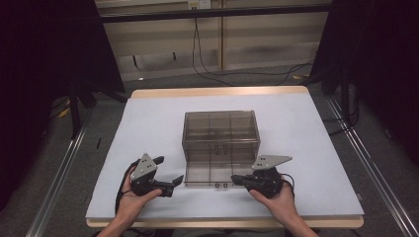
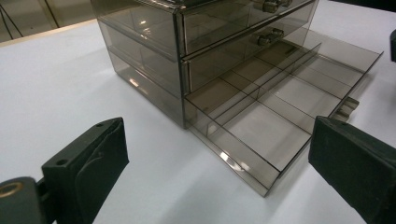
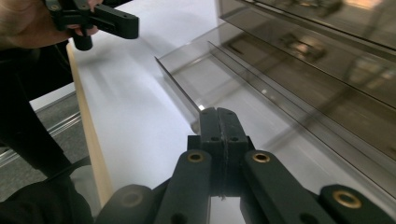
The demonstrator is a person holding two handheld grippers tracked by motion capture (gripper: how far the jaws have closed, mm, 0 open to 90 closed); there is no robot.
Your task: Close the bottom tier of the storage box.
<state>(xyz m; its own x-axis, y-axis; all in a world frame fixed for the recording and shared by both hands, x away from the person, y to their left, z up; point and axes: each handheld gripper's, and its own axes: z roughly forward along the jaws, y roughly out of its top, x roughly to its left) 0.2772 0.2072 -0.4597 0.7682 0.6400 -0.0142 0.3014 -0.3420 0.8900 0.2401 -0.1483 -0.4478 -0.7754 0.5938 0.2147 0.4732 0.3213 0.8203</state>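
Smoky clear plastic is what we're looking at here: a small drawer cabinet (image 1: 220, 132) sitting near the middle of the white table (image 1: 148, 128), and its bottom drawer (image 1: 210, 176) is pulled out toward the person. From the high view we see that drawer reaching close to the near side of the table, lying between the two hands. The left gripper view shows us the drawer (image 2: 275, 112) is split by thin partitions into several compartments, with a small handle (image 2: 346, 108) on its front wall. Above it, the two upper drawers look closed, and we can pick out their little knobs (image 2: 270, 37).

The left gripper (image 1: 165, 173) sits just left of the drawer's front corner, and we see its jaws spread wide with nothing between them, the drawer's corner framed in the gap in its own view. The left hand (image 1: 133, 197) grips it from below.

Over on the other side, the right gripper (image 1: 237, 179) is right at the drawer's right front corner. In its own view the jaws are pressed together, tips (image 3: 219, 122) flush, with nothing gripped that we can see, and the drawer's front wall (image 3: 180, 91) runs just ahead of them. We cannot tell whether the tips actually touch the plastic. The right hand (image 1: 279, 197) cradles it.
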